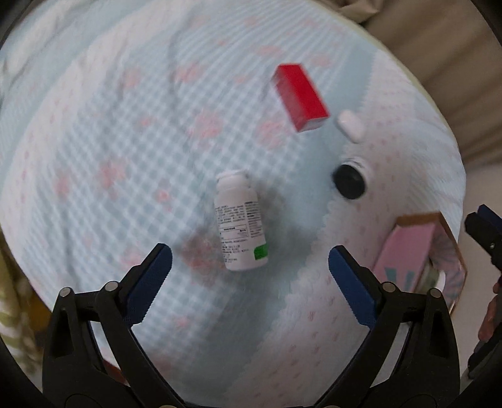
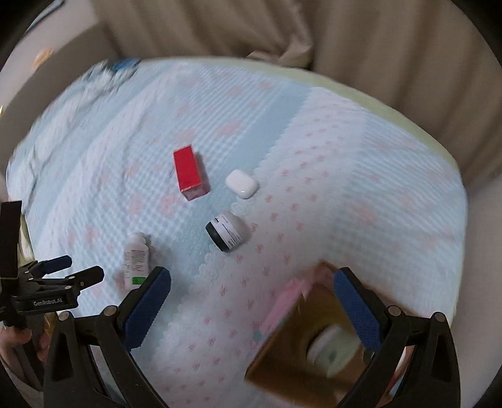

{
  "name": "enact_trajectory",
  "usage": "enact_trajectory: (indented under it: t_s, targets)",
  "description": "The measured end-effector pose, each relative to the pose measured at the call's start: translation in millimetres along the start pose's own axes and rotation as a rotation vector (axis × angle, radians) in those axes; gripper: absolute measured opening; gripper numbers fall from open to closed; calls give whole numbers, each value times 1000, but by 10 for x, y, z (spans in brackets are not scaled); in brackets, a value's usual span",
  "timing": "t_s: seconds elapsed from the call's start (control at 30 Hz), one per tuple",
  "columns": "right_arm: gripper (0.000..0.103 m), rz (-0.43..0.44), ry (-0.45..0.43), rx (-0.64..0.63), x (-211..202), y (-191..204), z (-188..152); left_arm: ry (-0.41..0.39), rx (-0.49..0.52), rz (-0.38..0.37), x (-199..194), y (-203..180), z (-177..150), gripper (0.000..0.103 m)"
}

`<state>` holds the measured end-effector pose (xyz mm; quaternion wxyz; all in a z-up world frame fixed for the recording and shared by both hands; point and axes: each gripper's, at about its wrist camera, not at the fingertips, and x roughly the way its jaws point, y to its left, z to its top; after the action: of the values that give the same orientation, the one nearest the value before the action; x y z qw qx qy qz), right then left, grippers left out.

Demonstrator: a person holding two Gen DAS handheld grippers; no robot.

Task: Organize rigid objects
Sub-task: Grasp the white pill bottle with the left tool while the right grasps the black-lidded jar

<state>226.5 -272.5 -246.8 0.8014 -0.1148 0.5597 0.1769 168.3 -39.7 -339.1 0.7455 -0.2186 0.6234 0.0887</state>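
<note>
A white pill bottle (image 1: 240, 221) lies on the bed; my left gripper (image 1: 250, 254) is open and hovers just above it, fingers either side. The bottle also shows in the right wrist view (image 2: 135, 260). A red box (image 1: 299, 95) (image 2: 188, 171), a white earbud case (image 1: 350, 125) (image 2: 242, 183) and a black-lidded jar (image 1: 349, 185) (image 2: 228, 231) lie farther out. My right gripper (image 2: 252, 301) is open and empty above an open cardboard box (image 2: 301, 354) that holds a pink box (image 1: 404, 254) and a round white item (image 2: 332, 348).
Everything rests on a pale blue and white quilt with pink marks (image 2: 345, 157). Beige curtains (image 2: 282, 28) hang behind the bed. The left gripper shows at the left of the right wrist view (image 2: 59, 273). The bed edge curves at the right (image 2: 451, 163).
</note>
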Motion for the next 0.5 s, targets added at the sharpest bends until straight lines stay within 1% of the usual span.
enact_trajectory:
  t_s: [0.13,0.23,0.33,0.37,0.43,0.5]
  targets:
    - [103,15,70,-118,484,102,227,38,-89,19,347,109,52,99]
    - [103,20,135,-188,862,138,365,59,-117,43,543,143,92,99]
    - [103,3,217,-239,1242,201,466,79,-141,65,729,179,107,98]
    - [103,8,240,-255,1355,226,486,86,-150,66,779,186,103,96]
    - [102,22,268,-295,1539,294,497,107,-168,64,893,190,96,84]
    - [100,22,296,-355,1720,389,487,130,-176,75,1006,176,86,78]
